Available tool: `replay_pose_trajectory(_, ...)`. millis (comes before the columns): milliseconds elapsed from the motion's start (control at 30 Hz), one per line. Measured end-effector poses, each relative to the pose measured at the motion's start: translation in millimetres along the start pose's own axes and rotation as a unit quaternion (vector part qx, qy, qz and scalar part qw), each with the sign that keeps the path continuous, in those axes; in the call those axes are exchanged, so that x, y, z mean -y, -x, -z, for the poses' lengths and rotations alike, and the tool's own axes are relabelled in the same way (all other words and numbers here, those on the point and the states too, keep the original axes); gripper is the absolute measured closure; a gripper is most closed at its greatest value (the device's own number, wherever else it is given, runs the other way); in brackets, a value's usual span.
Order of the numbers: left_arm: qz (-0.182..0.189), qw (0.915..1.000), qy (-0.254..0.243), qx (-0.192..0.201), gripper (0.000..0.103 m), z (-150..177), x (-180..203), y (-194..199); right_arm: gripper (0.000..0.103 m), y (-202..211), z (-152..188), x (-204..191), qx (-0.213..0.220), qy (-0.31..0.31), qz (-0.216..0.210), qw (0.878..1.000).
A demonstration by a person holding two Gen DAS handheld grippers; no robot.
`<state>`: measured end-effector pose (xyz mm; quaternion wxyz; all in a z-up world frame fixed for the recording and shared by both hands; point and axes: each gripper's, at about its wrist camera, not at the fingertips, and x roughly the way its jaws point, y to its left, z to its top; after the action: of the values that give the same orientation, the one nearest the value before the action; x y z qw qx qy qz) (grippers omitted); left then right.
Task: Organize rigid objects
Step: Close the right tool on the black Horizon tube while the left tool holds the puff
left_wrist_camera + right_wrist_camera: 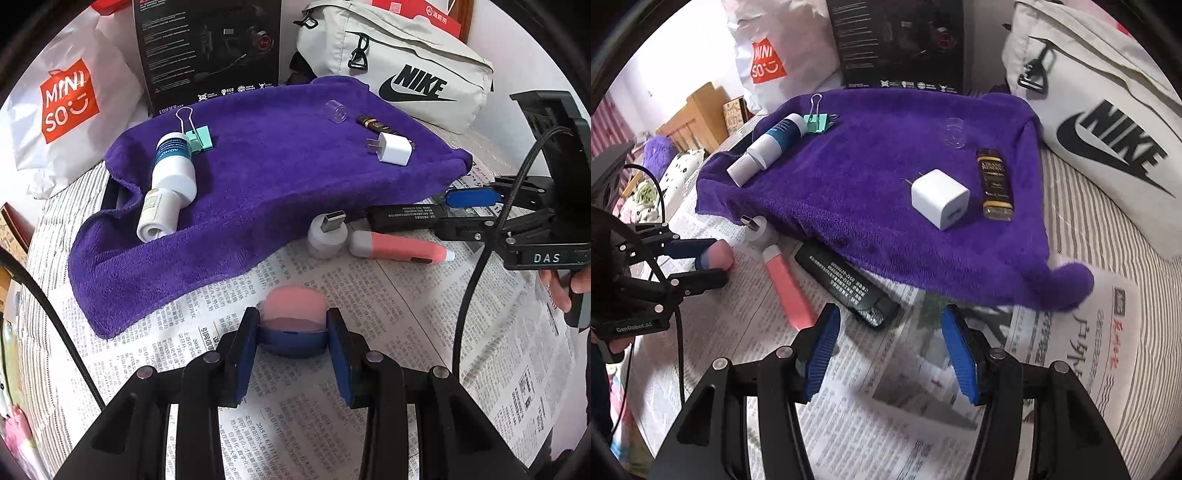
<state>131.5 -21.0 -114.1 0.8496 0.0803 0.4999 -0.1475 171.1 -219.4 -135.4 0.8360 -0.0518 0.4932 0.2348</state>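
A striped bed (1108,229) carries newspaper (332,424) over its near part. A purple towel (258,177) lies across the paper toward the far edge. At the far edge stand a Miniso bag (70,110), a black box (207,51) and a Nike bag (413,74).

NIKE on the white bag (406,70), MINISO on the plastic bag (68,101), DAS on the right hand-held gripper (469,216)

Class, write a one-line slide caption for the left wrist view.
Left gripper clamps a round pink-and-blue object above newspaper, facing a purple fleece towel holding a white plug adapter.
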Motion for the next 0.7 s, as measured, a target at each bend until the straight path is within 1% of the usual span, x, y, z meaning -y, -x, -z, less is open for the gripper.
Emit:
replay_pose_trajectory(167, 0.0, 1.0, -0.001, 0.0, 0.068, 0.1, -0.5, -0.7, 0.045, -4.9, -5.6, -4.1, 0.004, 0.02, -0.005, 1.0)
replay_pose_trajectory(367, 0.006, 1.0, 0.004, 0.004, 0.068, 0.8, -3.8, -0.6, 0.046, -10.9, -7.1, -24.4, 0.004, 0.07, -0.004, 0.998)
replay_pose_trajectory(433, 0.009, 0.9999, 0.007, 0.004, 0.068, 0.3, -4.8, -0.6, 0.055, -10.5, -5.4, -30.9, 0.003, 0.087, -0.001, 0.996)
replay_pose_trajectory(467, 0.008, 0.9999, 0.007, 0.005, 0.068, 0.4, -5.0, -0.6, 0.061, -9.8, -4.5, -33.9, 0.001, 0.093, -0.007, 0.996)
replay_pose_trajectory(500, 0.008, 0.9999, 0.005, 0.004, 0.068, 0.7, -4.7, -0.7, 0.065, -9.1, -4.4, -36.7, 0.0, 0.098, -0.014, 0.995)
replay_pose_trajectory(633, 0.008, 1.0, 0.006, 0.003, 0.068, 0.3, -4.4, -0.8, 0.067, -11.0, -6.4, -41.0, -0.004, 0.102, -0.014, 0.995)
replay_pose_trajectory(700, 0.01, 0.9999, 0.008, 0.003, 0.068, 0.1, -5.5, -0.7, 0.068, -11.0, -6.8, -43.6, -0.009, 0.108, -0.026, 0.994)
